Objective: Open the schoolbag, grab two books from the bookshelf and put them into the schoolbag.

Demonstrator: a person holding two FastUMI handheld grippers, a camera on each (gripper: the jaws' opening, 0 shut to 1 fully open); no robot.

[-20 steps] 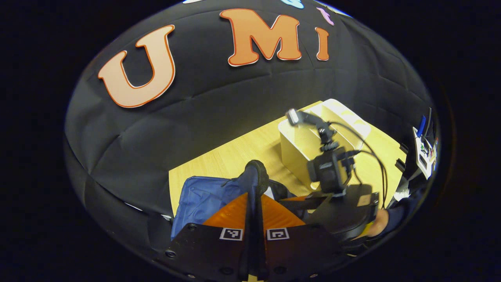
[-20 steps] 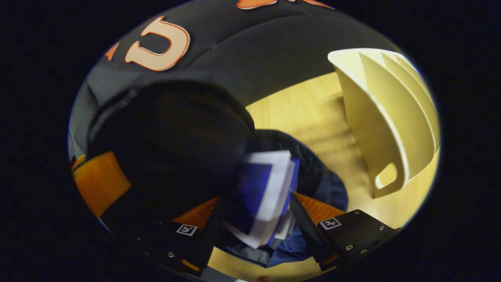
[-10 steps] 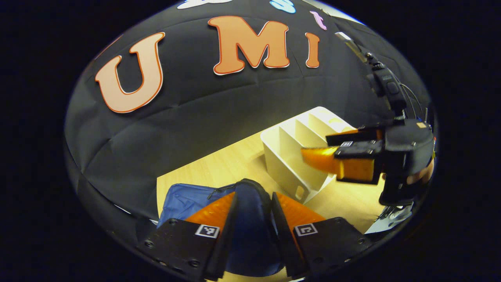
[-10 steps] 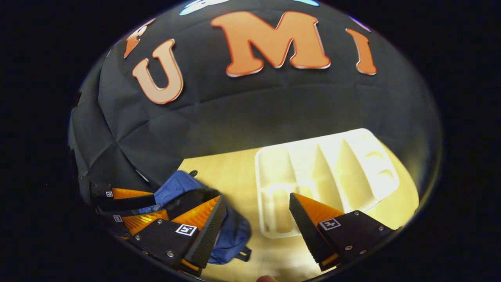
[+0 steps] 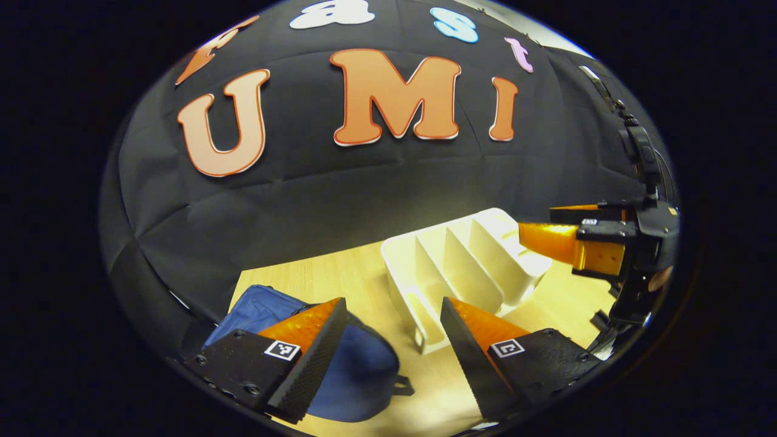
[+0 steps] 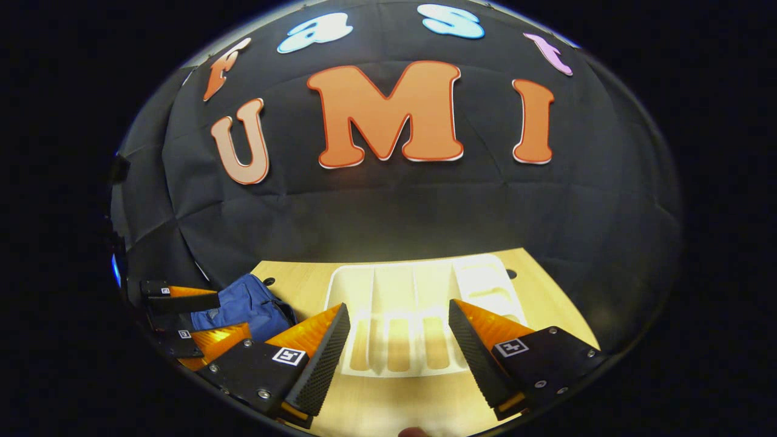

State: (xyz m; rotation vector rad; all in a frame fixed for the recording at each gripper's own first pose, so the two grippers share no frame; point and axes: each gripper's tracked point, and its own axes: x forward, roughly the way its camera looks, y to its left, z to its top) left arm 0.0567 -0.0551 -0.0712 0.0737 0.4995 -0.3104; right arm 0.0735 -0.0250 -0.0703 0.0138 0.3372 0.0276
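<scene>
The blue schoolbag (image 5: 358, 376) lies on the wooden table, just under and left of my left gripper (image 5: 391, 306), which hangs open above it with nothing between its fingers. The white bookshelf (image 5: 461, 261) stands right of the bag, its slots showing bare white walls. In the right gripper view, my right gripper (image 6: 399, 309) is open and faces the bookshelf (image 6: 413, 270) head-on from above the table's near side. The schoolbag (image 6: 243, 303) sits at lower left there, beside the left gripper (image 6: 194, 315). A hand holds the right gripper (image 5: 564, 230) off to the bookshelf's right.
The light wooden table (image 5: 340, 273) runs back to the black cloth wall. Bare tabletop (image 6: 376, 400) lies in front of the bookshelf. Cables and a camera mount (image 5: 637, 145) rise above the right gripper at the far right.
My left gripper let go of the bag's top and opened. The right gripper left the books in the bag's mouth; both grippers rose and drew back, now facing the wall and bookshelf.
</scene>
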